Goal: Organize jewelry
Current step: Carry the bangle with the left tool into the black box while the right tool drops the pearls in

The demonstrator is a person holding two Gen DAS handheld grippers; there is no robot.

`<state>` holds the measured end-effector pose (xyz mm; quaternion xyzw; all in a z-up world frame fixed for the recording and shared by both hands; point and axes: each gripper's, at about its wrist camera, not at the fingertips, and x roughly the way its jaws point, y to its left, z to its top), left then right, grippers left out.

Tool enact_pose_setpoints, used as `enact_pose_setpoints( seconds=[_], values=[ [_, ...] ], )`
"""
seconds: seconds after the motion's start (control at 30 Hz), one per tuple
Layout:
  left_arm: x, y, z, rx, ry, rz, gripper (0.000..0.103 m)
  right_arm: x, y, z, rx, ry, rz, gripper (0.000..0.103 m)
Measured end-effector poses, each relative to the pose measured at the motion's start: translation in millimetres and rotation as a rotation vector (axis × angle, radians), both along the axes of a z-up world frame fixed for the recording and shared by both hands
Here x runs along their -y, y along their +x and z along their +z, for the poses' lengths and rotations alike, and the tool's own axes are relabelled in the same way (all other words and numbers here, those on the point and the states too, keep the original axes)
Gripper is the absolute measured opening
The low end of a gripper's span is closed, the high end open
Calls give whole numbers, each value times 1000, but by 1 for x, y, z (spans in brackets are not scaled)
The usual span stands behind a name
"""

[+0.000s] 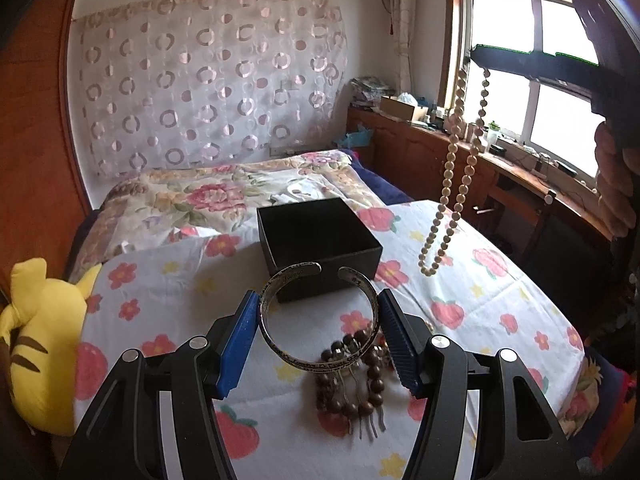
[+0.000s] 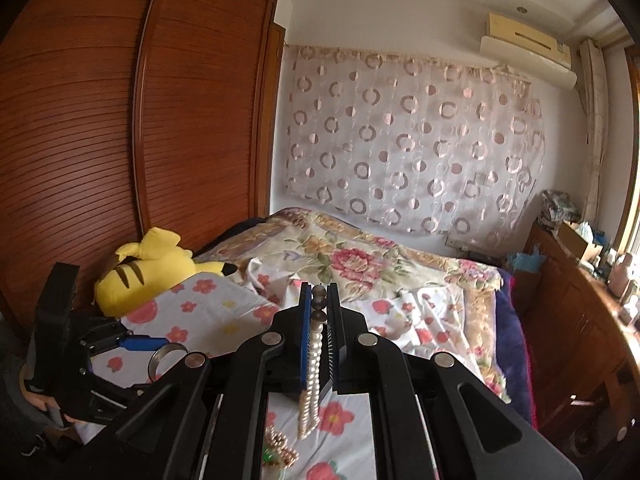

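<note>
A silver open cuff bracelet (image 1: 266, 320) sits crosswise between the blue pads of my left gripper (image 1: 318, 300), which is shut on it just above the flowered bedsheet. Right behind it stands an open black box (image 1: 316, 236). High at the right, my right gripper (image 1: 480, 58) is shut on a long cream bead necklace (image 1: 450, 168) that hangs down in a loop beside the box. In the right wrist view the necklace (image 2: 314, 352) runs between the nearly closed pads of that gripper (image 2: 319, 292). The cuff (image 2: 164, 356) shows at lower left.
Brown wooden bead bracelets (image 1: 360, 384) and a metal hair comb (image 1: 368, 428) lie on the sheet under the cuff. Golden beads (image 2: 280, 448) lie below the right gripper. A yellow plush toy (image 1: 36, 344) rests at the left, a wooden sideboard (image 1: 440, 152) at the right.
</note>
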<state>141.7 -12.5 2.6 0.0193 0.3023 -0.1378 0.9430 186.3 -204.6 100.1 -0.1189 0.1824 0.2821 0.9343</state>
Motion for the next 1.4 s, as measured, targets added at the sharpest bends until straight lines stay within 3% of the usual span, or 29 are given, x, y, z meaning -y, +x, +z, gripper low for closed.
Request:
enact_pose_setpoints(
  seconds=[0.3,0.43,0.6,0.83,1.0,1.17,1.4],
  values=[
    [0,40,7,-6,12,20,58,-24,34,17,14,-8,-13,8],
    [0,69,2,-34,9,41,58,-36,62,10,-37,-6,-18,8],
    [1,102,-6,-65,-1,56,58,-44,92,-19,-139,-6,-23,9],
    [13,130,-21,-123,-30,54,58,-44,112,-92,-300,-19,-34,9],
    [21,143,-31,-158,-26,54,58,-37,119,-134,-404,34,-41,9],
    [21,150,-34,-165,-42,53,58,-33,116,-145,-428,49,-36,10],
    [12,128,-29,-141,-39,58,59,-19,100,-136,-372,46,-33,18]
  ],
)
